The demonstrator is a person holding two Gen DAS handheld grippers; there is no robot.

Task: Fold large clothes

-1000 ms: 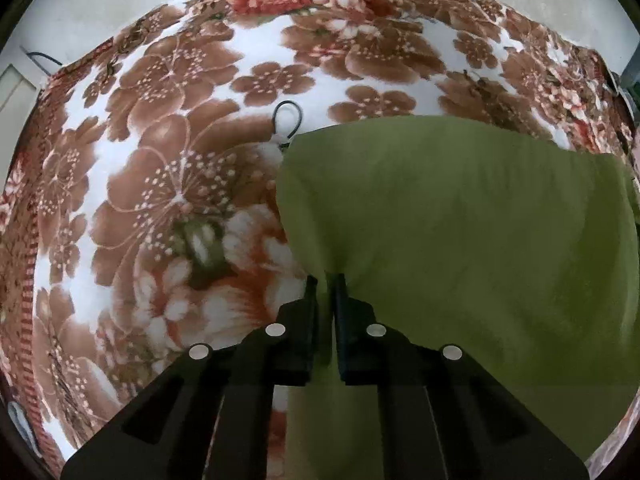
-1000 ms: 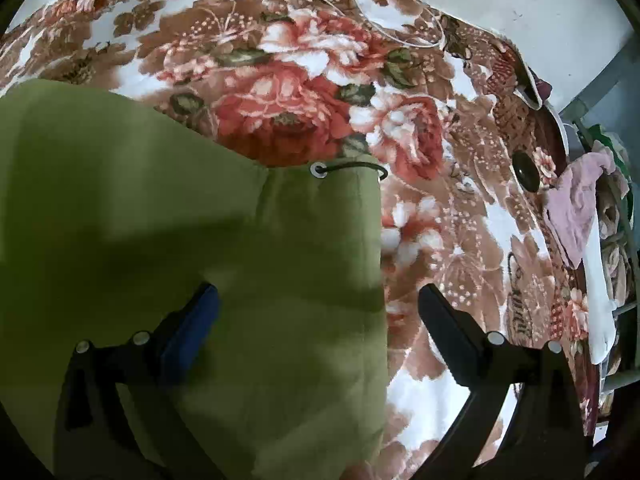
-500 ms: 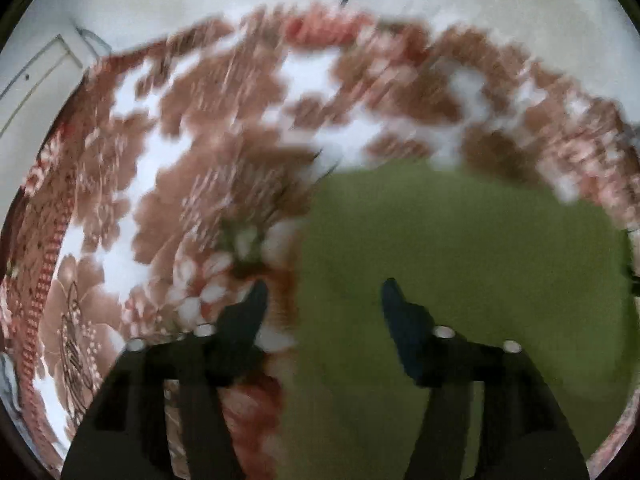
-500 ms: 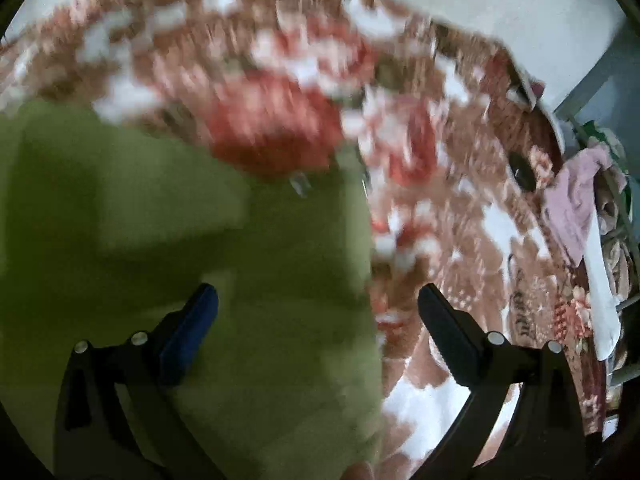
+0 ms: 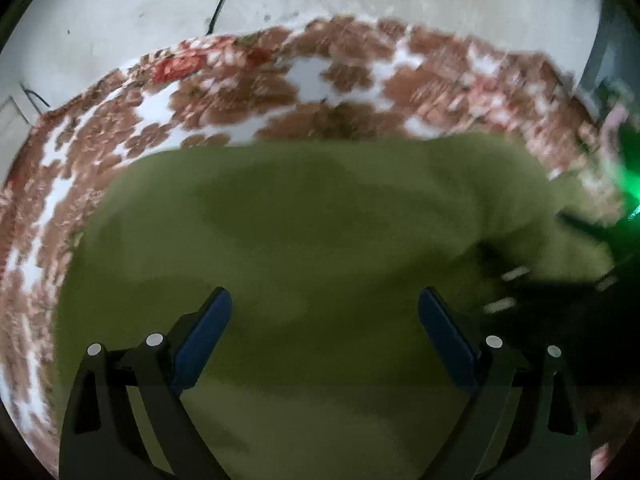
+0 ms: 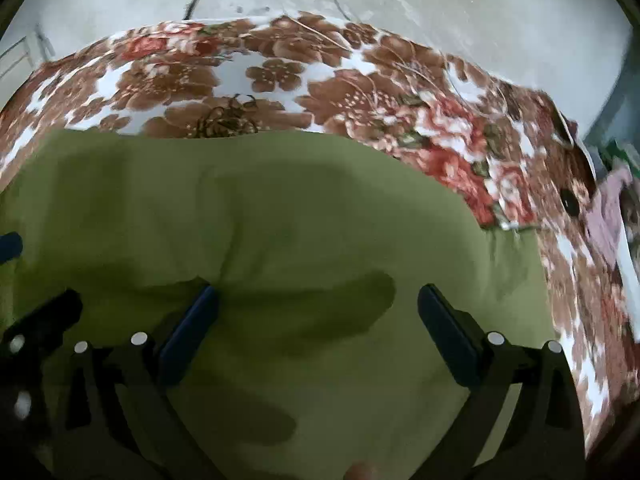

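Nearest to me, the left gripper [image 5: 322, 312] was spreading its jaws wide, with nothing between the blue pads [image 5: 200, 344] but air above the cloth. A second earlier those same jaws had been pinched tight on an edge of the green garment [image 5: 304, 216], so the fold it carried had just been let go. The right gripper [image 6: 316, 308] stood wide open too, as it had a second before, holding nothing and hanging over the middle of the cloth.

Both hands had swung sideways in that short time. Where each had looked down on a side edge of the garment with its drawstring loop, both now looked at its broad middle. The left view was smeared with the motion, and I could make out the other tool only as a dark blur at its right edge.

The garment lay flat on the floral blanket [image 6: 280, 76], its far edge running straight across and its surface mostly smooth, with soft dents and shadow patches. To my eye that fold was laid down and done, and the hands were repositioning for the next one. I could not tell how many folds were left.

Beyond the blanket, the pale floor [image 6: 440, 8] showed a thin cable, and a pile of other clothes [image 6: 608, 216] sat off at the right.
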